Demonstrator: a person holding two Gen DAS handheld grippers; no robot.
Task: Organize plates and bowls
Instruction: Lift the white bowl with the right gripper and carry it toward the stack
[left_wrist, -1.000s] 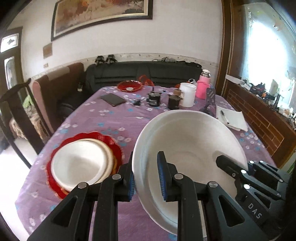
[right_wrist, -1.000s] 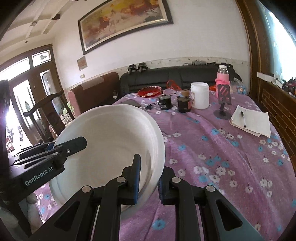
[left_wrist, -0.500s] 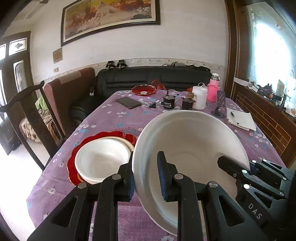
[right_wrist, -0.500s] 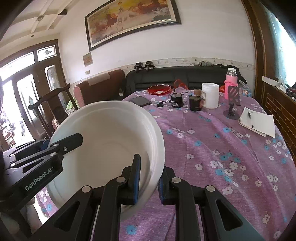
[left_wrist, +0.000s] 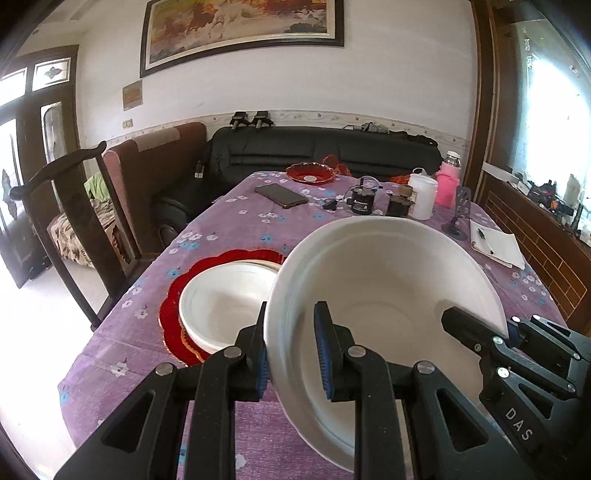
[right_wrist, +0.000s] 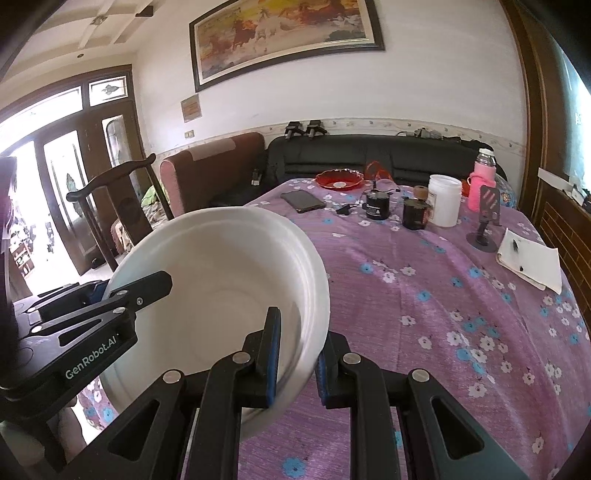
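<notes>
Holding one large white bowl (left_wrist: 384, 325) between both tools, clear of the purple floral tablecloth (right_wrist: 461, 302). Your left gripper (left_wrist: 290, 345) pinches the rim at the bowl's 9 o'clock, one blue pad inside, one outside, closed down to the wall's thickness. Your right gripper (right_wrist: 295, 349) does the same on the opposite rim, at 3 o'clock. Two opposed bites make sense here: the bowl is wide and thin-walled, and a single rim pinch would likely let it swing or flex.

- Bowl sits tilted, mouth turned toward you. Interior looks empty.
- Destination, by my reading: the stack at 10 o'clock in the left wrist view, a smaller white bowl (left_wrist: 225, 302) nested on a pale plate, that on a red scalloped plate (left_wrist: 173, 295). The held bowl's rim overlaps that stack in the left wrist view; whether it is above it or only in front, I cannot tell.
- The held bowl looks wider than the one stacked, so nesting it on top may sit loose. A judgement only.
- Far end, 12 o'clock: red dish (left_wrist: 310, 173), dark phone (left_wrist: 280, 195), white jar (right_wrist: 445, 201), pink bottle (right_wrist: 482, 179), notepad with pen (right_wrist: 528, 260) at 2 o'clock. All well apart from your work.

Writing legible:
- "GenRobot.AI" on the left tool's body, seen from the right wrist view.
- "DAS" on the right tool's body, seen from the left wrist view.
- Labels on the two dark tins by the jar: too small to read.
</notes>
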